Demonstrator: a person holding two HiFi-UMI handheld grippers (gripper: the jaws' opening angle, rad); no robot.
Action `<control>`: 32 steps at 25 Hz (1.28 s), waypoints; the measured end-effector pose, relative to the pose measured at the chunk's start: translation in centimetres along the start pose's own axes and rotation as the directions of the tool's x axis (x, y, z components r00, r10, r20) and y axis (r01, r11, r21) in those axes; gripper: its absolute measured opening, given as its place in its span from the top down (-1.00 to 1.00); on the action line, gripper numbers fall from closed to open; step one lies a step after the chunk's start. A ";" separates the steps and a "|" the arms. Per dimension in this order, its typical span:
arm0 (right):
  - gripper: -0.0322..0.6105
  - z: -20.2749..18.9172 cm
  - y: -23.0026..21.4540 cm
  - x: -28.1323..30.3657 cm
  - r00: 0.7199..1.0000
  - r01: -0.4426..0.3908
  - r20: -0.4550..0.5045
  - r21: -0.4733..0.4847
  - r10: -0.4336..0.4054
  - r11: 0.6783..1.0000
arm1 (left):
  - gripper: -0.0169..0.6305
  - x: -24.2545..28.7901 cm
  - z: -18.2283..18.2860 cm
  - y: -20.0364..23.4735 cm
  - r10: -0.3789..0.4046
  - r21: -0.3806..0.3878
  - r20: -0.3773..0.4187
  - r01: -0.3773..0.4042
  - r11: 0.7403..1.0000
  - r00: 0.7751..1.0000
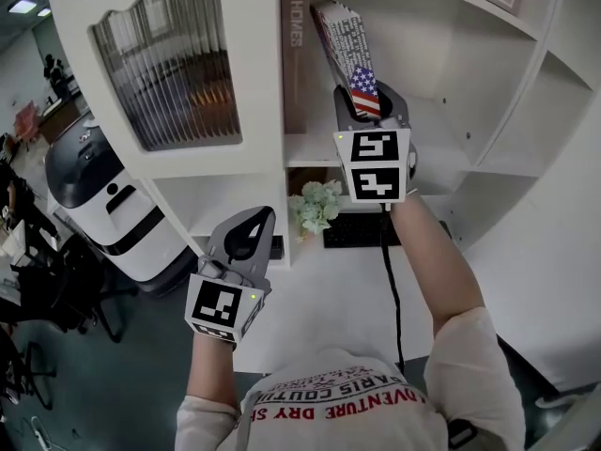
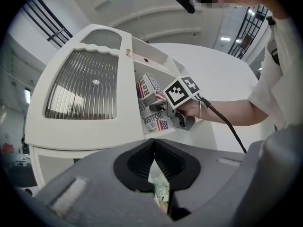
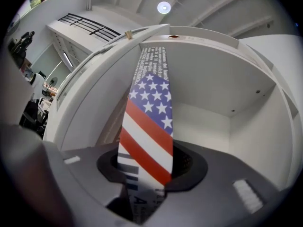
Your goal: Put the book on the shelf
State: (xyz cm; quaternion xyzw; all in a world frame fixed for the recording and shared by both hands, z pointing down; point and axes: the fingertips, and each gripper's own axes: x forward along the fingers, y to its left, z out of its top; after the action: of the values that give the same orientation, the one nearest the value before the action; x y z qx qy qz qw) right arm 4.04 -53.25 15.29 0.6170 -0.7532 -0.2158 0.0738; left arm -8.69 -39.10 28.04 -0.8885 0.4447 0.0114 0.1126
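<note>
Book (image 1: pixel 349 45) is leaning tilted in shelf (image 1: pixel 441 158) bay, next to brown vol. (image 1: pixel 296 54); right gripper (image 1: pixel 369 106) jaws are clamping its lower end. Prob. light, stiff, glossy cover, so slippery; gripping near spine is looking safest. Left gripper (image 1: pixel 246 238) jaws are sitting closed, empty.

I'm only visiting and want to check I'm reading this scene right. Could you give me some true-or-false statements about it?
1. The right gripper holds a book. True.
2. That book lies flat on the shelf. False: it stands tilted, clamped in the jaws.
3. The left gripper holds a plant. False: its jaws are shut on nothing.
4. A brown book already stands on the shelf. True.
</note>
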 end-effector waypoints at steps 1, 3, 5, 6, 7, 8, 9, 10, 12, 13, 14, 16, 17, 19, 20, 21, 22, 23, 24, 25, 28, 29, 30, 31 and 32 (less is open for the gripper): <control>0.40 -0.1 0.1 0.5 1.000 0.004 -0.002 -0.014 -0.004 1.000 | 0.93 0.2 -0.2 0.1 -0.003 -0.006 -0.008 0.003 1.000 1.000; 0.40 -0.3 0.3 1.4 1.000 0.002 -0.017 -0.027 -0.002 1.000 | 0.93 0.6 -0.2 0.4 -0.006 -0.007 -0.009 0.006 1.000 1.000; 0.37 -0.5 0.7 2.2 0.999 -0.025 -0.040 -0.019 0.024 1.000 | 0.94 1.0 -0.2 0.7 -0.002 0.006 -0.005 0.002 1.000 1.000; 0.36 -0.4 0.8 2.6 0.998 -0.036 -0.048 -0.012 0.036 0.999 | 0.93 1.1 -0.2 0.9 0.000 0.012 -0.004 0.000 1.000 1.000; 0.36 -0.4 0.9 3.0 0.998 -0.044 -0.054 -0.007 0.043 0.999 | 0.93 1.2 -0.3 1.0 0.002 0.015 -0.005 -0.002 1.000 1.000; 0.36 -0.5 0.9 3.4 0.997 -0.049 -0.059 -0.004 0.048 0.999 | 0.93 1.2 -0.4 1.1 0.003 0.016 -0.006 -0.003 1.000 1.000; 0.36 -0.5 0.8 3.7 0.997 -0.054 -0.064 0.000 0.054 0.999 | 0.93 1.3 -0.5 1.2 0.003 0.015 -0.009 -0.003 1.000 1.000; 0.36 -0.6 0.7 4.1 0.996 -0.059 -0.068 0.005 0.059 0.998 | 0.93 1.4 -0.7 1.3 0.004 0.014 -0.012 -0.004 1.000 1.000; 0.35 -0.7 0.5 4.8 0.994 -0.070 -0.078 0.013 0.070 0.997 | 0.93 1.6 -1.0 1.6 0.007 0.010 -0.018 -0.007 1.000 1.000; 0.35 -0.8 0.5 5.1 0.994 -0.075 -0.083 0.015 0.076 0.997 | 0.93 1.6 -1.1 1.7 0.009 0.004 -0.021 -0.009 1.000 1.000; 0.34 -0.8 0.5 5.4 0.993 -0.081 -0.090 0.017 0.082 0.997 | 0.93 1.7 -1.3 1.8 0.010 -0.006 -0.025 -0.010 1.000 1.000; 0.31 -1.0 0.6 6.0 0.990 -0.094 -0.105 0.028 0.096 0.995 | 0.93 1.8 -1.7 1.9 0.009 -0.028 -0.033 -0.010 1.000 0.999; 0.30 -1.1 0.7 6.4 0.988 -0.100 -0.111 0.036 0.104 0.994 | 0.93 1.9 -1.9 2.0 0.011 -0.034 -0.034 -0.012 0.999 0.999; 0.28 -1.4 0.6 7.0 0.987 -0.108 -0.119 0.048 0.113 0.993 | 0.93 2.1 -2.3 2.1 0.016 -0.037 -0.037 -0.018 0.999 0.999; 0.27 -1.5 0.5 7.3 0.986 -0.111 -0.120 0.050 0.116 0.993 | 0.93 2.2 -2.5 2.1 0.016 -0.038 -0.039 -0.018 0.999 0.999; 0.24 -1.6 0.5 7.6 0.985 -0.117 -0.119 0.052 0.123 0.992 | 0.93 2.4 -2.6 2.1 0.016 -0.039 -0.041 -0.018 0.999 0.999; 0.20 -1.6 0.7 7.7 0.984 -0.126 -0.119 0.053 0.131 0.991 | 0.93 2.4 -2.7 2.2 0.017 -0.038 -0.042 -0.019 0.999 0.999; 0.18 -1.6 0.8 7.9 0.983 -0.131 -0.120 0.054 0.137 0.990 | 0.93 2.5 -2.7 2.3 0.020 -0.036 -0.041 -0.022 0.999 0.999; 0.18 -1.5 0.8 7.9 0.983 -0.135 -0.119 0.056 0.140 0.989 | 0.93 2.6 -2.6 2.4 0.023 -0.035 -0.040 -0.024 0.999 0.999; 0.18 -1.5 0.8 7.9 0.983 -0.138 -0.116 0.060 0.144 0.989 | 0.93 2.6 -2.6 2.4 0.023 -0.038 -0.040 -0.025 0.999 0.999; 0.16 -1.4 0.9 7.9 0.981 -0.153 -0.108 0.090 0.162 0.984 | 0.93 2.6 -2.8 2.4 0.027 -0.049 -0.051 -0.030 0.998 0.998; 0.15 -1.5 0.9 7.8 0.980 -0.153 -0.109 0.101 0.164 0.983 | 0.93 2.5 -2.7 2.4 0.030 -0.049 -0.051 -0.033 0.998 0.998; 0.13 -1.6 0.8 7.6 0.981 -0.147 -0.108 0.112 0.159 0.983 | 0.93 2.4 -2.6 2.3 0.033 -0.048 -0.049 -0.036 0.998 0.998; 0.08 -1.6 0.5 7.4 0.984 -0.134 -0.102 0.120 0.147 0.984 | 0.93 2.4 -2.5 2.3 0.036 -0.045 -0.045 -0.038 0.998 0.998; 0.04 -1.4 0.2 7.0 0.988 -0.118 -0.089 0.123 0.129 0.985 | 0.93 2.3 -2.3 2.2 0.038 -0.042 -0.042 -0.040 0.998 0.998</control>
State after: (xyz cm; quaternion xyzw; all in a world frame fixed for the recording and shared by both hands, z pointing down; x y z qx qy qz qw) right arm 2.80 -60.30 15.54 0.5820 -0.7970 -0.1358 0.0871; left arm -9.18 -42.68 29.62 -0.8819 0.4638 0.0050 0.0842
